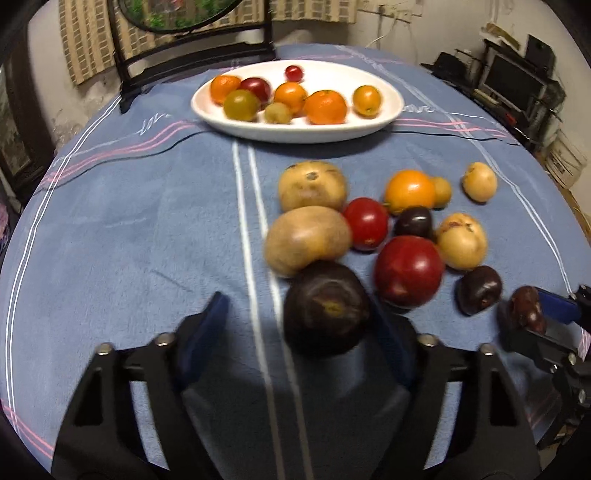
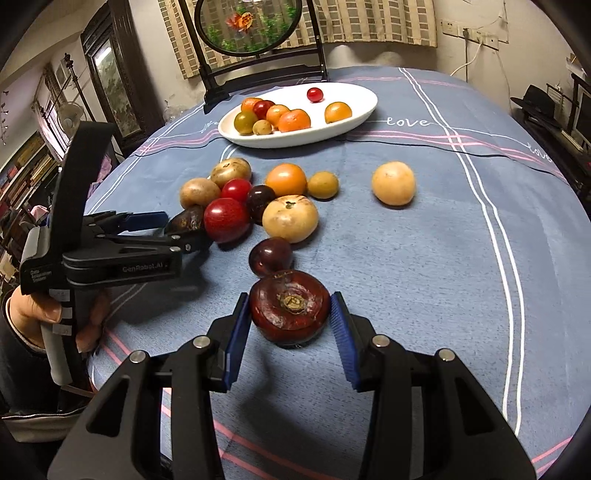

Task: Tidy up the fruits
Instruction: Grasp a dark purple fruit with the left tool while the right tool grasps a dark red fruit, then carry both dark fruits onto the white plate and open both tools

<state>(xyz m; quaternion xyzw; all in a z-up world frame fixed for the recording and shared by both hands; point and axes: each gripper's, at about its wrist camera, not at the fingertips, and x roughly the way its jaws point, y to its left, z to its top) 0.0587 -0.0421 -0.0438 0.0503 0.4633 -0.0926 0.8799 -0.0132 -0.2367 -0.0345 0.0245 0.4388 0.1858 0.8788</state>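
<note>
My left gripper (image 1: 295, 310) stands open around a dark purple round fruit (image 1: 327, 308). The fruit lies against the right pad, with a gap to the left pad (image 1: 207, 325). In the right wrist view the left gripper (image 2: 179, 230) reaches in from the left to that fruit (image 2: 186, 221). My right gripper (image 2: 290, 299) is shut on a flat dark red fruit (image 2: 290, 308), low over the cloth. A white oval plate (image 1: 295, 133) (image 2: 295, 142) at the far side holds several small orange, red and green fruits.
Loose fruits lie in a cluster on the blue tablecloth (image 1: 129, 229): two tan ones (image 1: 306, 240), red ones (image 1: 408, 271), an orange one (image 2: 286, 179) and a pale one apart (image 2: 393, 182). A round picture on a black stand (image 2: 247, 26) rises behind the plate. A hand (image 2: 33, 306) holds the left gripper.
</note>
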